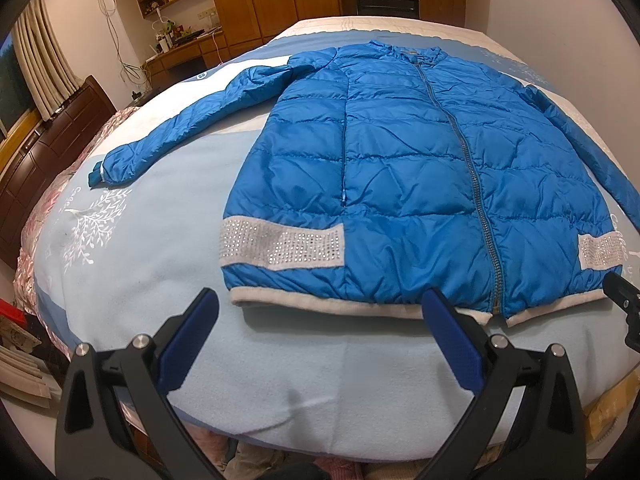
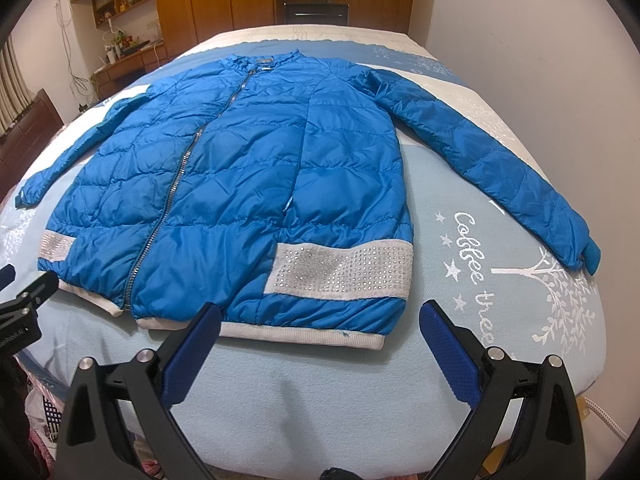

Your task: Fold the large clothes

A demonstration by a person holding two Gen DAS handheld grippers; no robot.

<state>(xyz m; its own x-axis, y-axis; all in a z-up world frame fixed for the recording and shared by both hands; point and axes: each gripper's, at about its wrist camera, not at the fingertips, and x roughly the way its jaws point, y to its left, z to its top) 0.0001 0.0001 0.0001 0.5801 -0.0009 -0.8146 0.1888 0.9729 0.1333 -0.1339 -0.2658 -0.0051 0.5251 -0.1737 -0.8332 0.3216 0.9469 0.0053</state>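
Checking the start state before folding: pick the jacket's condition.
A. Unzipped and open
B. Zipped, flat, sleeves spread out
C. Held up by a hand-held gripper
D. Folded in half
B: the jacket lies flat on the bed, zipper closed, both sleeves out sideways.

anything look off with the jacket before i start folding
Nothing much stands out. The blue jacket lies flat on the bed, zipped, both sleeves spread. Only quirk: the white hem steps unevenly at the zipper bottom. Left claw and right claw are open, holding nothing.
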